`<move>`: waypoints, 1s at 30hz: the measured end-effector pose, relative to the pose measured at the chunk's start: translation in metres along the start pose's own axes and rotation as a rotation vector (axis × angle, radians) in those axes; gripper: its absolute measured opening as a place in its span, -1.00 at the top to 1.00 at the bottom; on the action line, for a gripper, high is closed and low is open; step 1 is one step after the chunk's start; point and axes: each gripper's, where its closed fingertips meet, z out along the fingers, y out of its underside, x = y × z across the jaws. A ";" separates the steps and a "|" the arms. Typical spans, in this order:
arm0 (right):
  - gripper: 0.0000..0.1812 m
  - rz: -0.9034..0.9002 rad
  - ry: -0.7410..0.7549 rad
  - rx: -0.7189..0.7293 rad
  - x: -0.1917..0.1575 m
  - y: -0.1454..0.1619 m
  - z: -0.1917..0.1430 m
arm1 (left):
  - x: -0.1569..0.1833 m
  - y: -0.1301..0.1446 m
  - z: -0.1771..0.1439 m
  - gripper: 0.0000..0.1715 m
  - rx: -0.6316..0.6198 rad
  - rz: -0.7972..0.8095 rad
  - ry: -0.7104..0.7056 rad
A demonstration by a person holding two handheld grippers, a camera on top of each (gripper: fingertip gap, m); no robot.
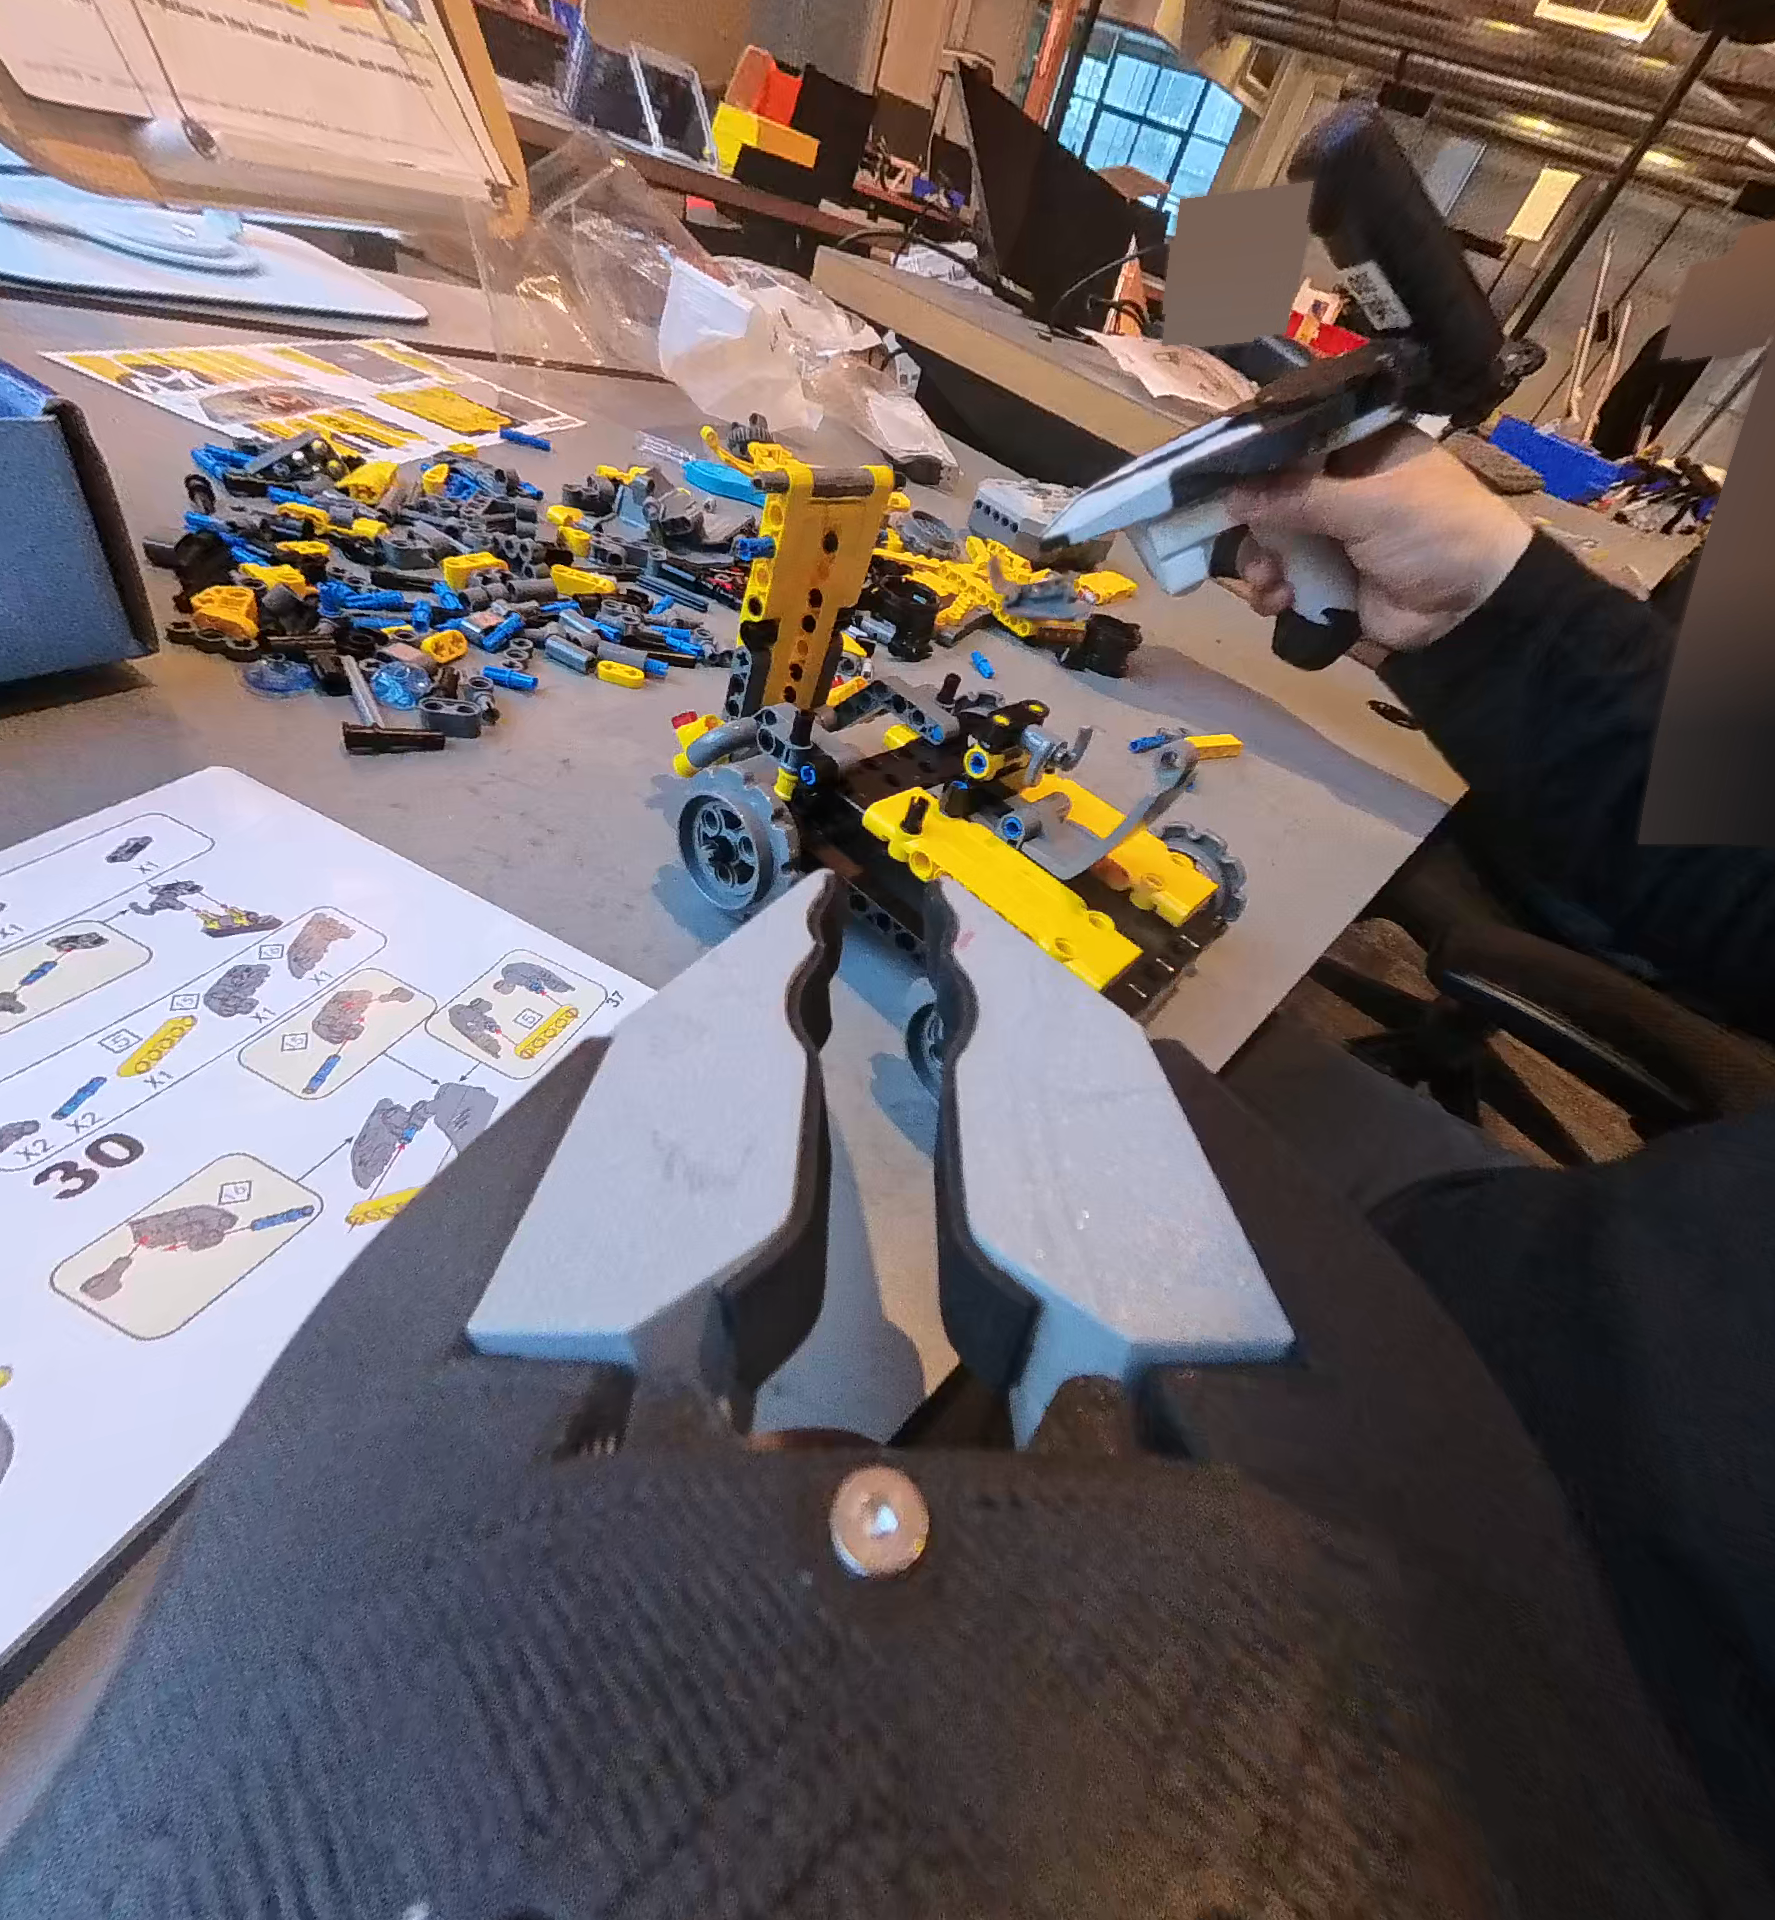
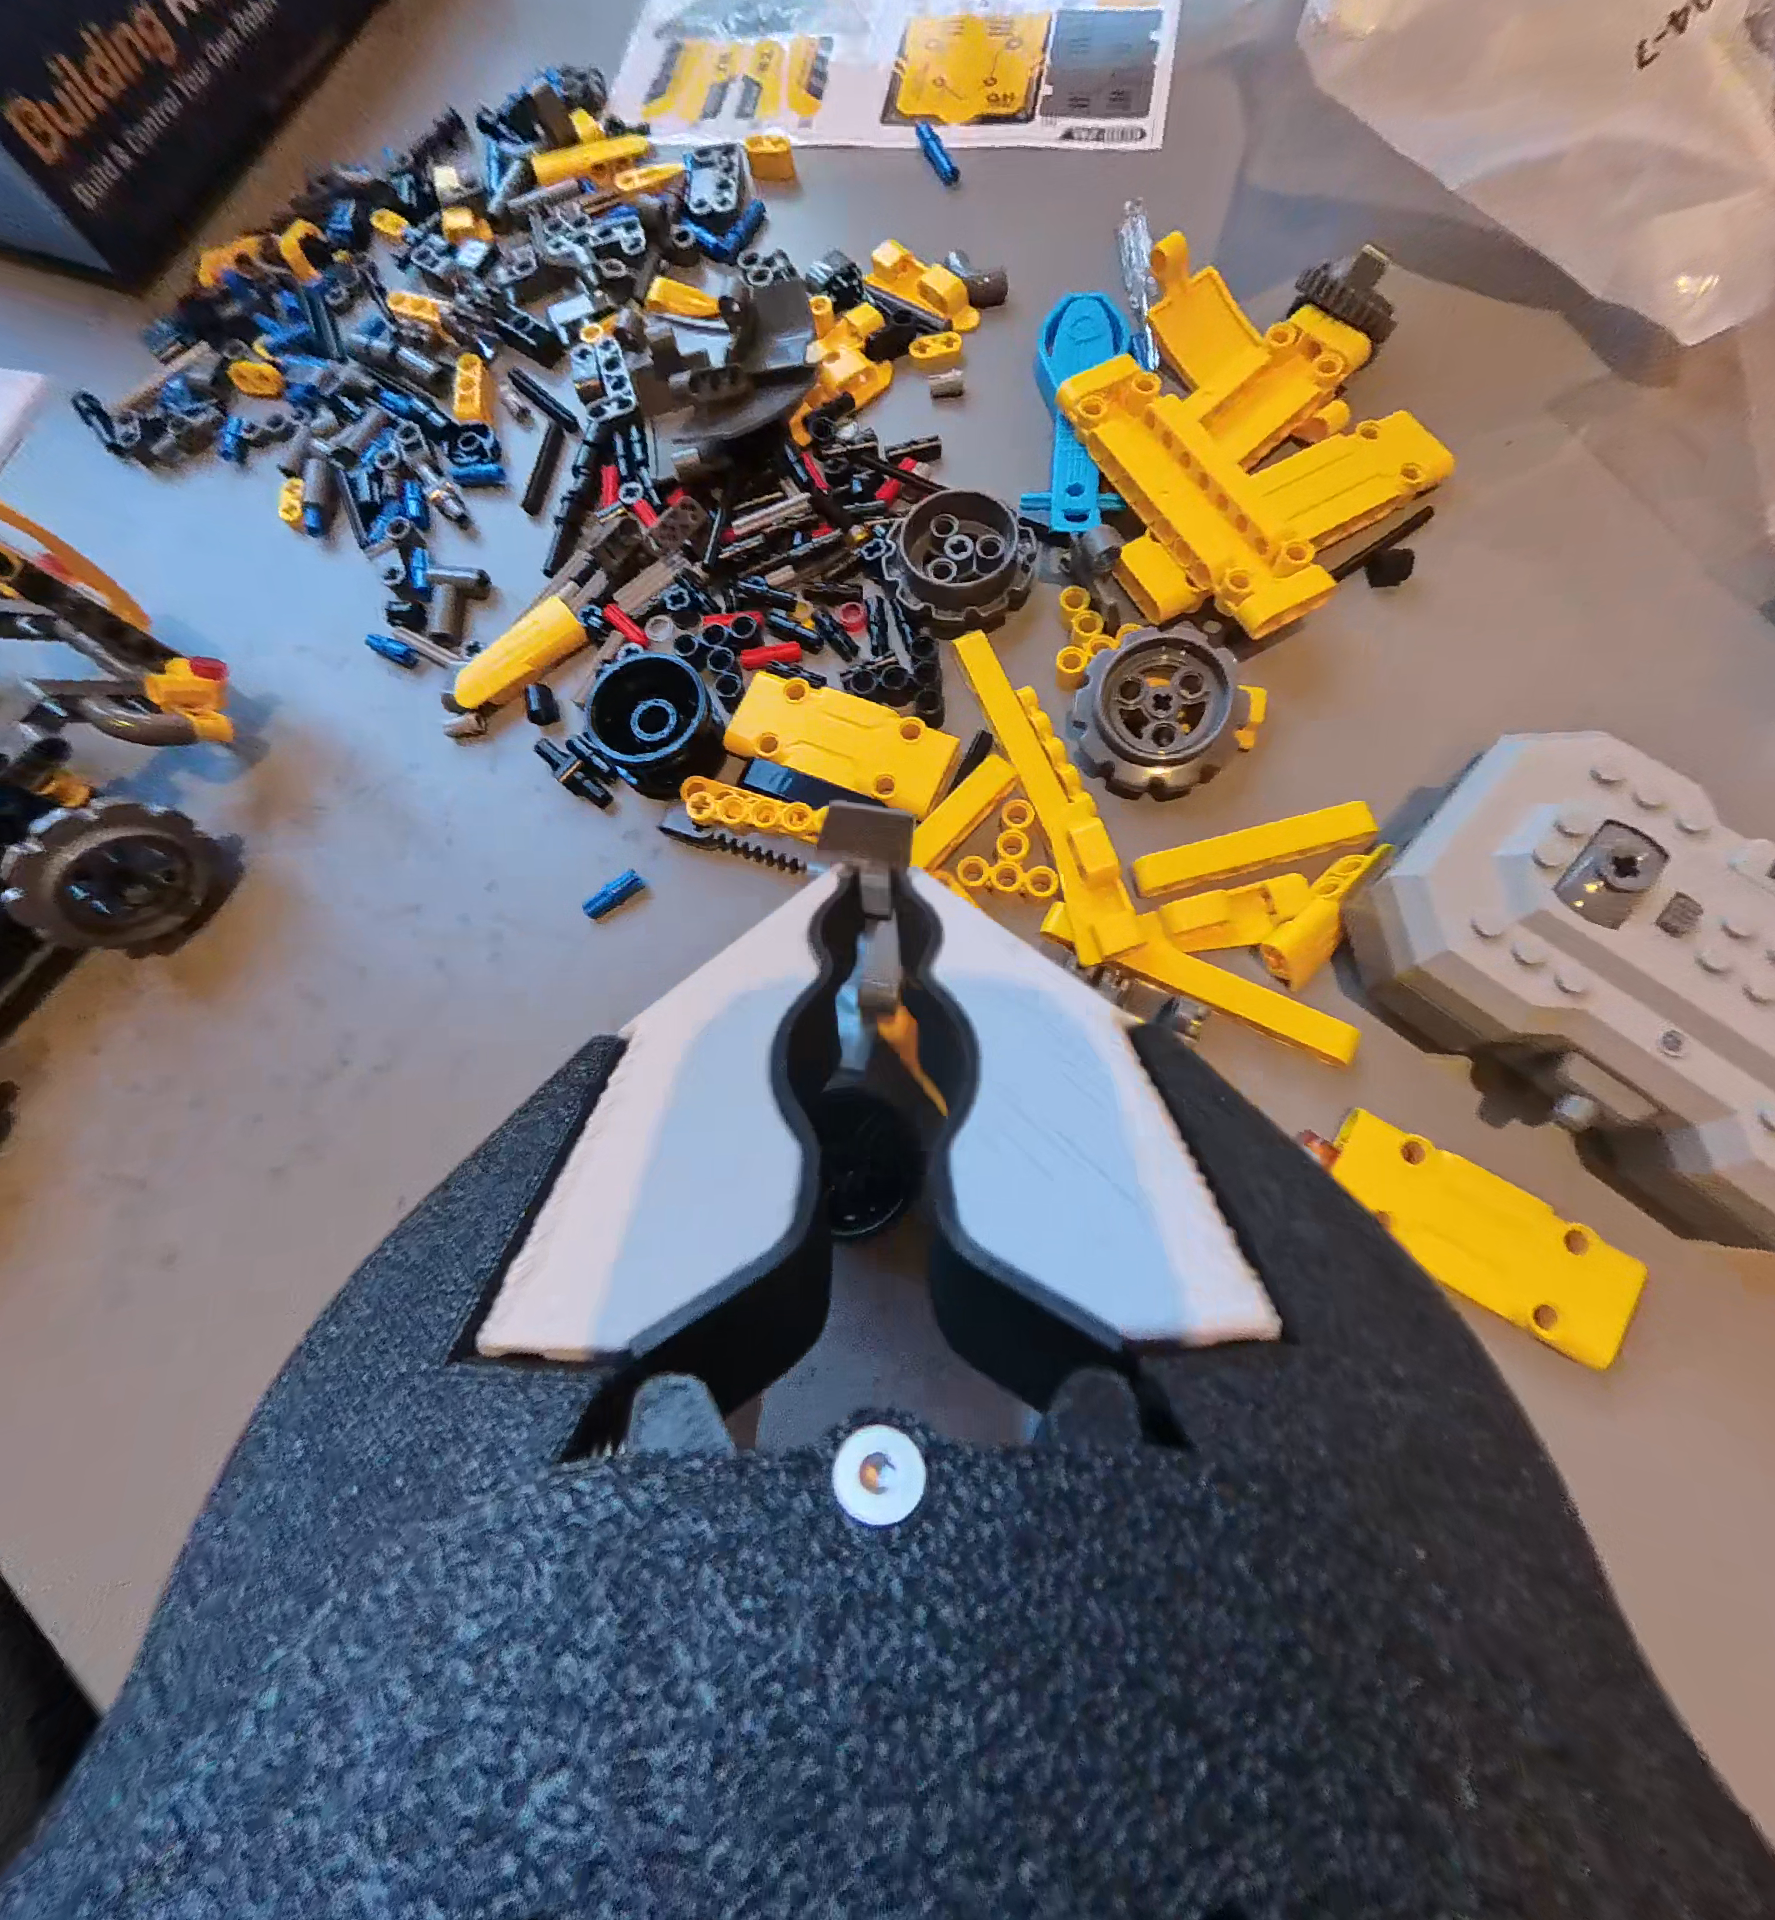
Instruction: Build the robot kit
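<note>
My left gripper is shut on the black chassis of a half-built yellow and black model vehicle that stands on the grey table. The vehicle has grey wheels and an upright yellow mast. It also shows at the left edge of the right wrist view. My right gripper is shut on a small grey part that sticks out past its tips, above a pile of loose parts. In the left wrist view a hand holds the right gripper raised behind the vehicle.
Loose blue, black and yellow parts lie behind the vehicle. An open instruction booklet lies front left. A grey battery box and yellow panels lie right. A box, a sticker sheet and plastic bags lie at the back. Spacing between my two grippers at the tips: around 35 cm.
</note>
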 end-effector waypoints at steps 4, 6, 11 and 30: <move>0.85 -0.022 0.027 0.079 0.005 -0.013 -0.014 | 0.000 0.001 0.000 0.87 -0.003 0.003 -0.006; 0.85 -0.012 0.033 0.132 0.009 -0.021 -0.025 | -0.001 0.001 0.001 0.87 -0.003 0.000 -0.004; 0.79 -0.005 0.032 0.258 0.008 -0.034 -0.042 | 0.000 0.002 0.002 0.86 -0.009 0.003 0.000; 0.68 -0.230 -0.026 0.027 -0.053 -0.055 0.019 | -0.003 0.001 -0.001 0.87 -0.008 0.012 -0.010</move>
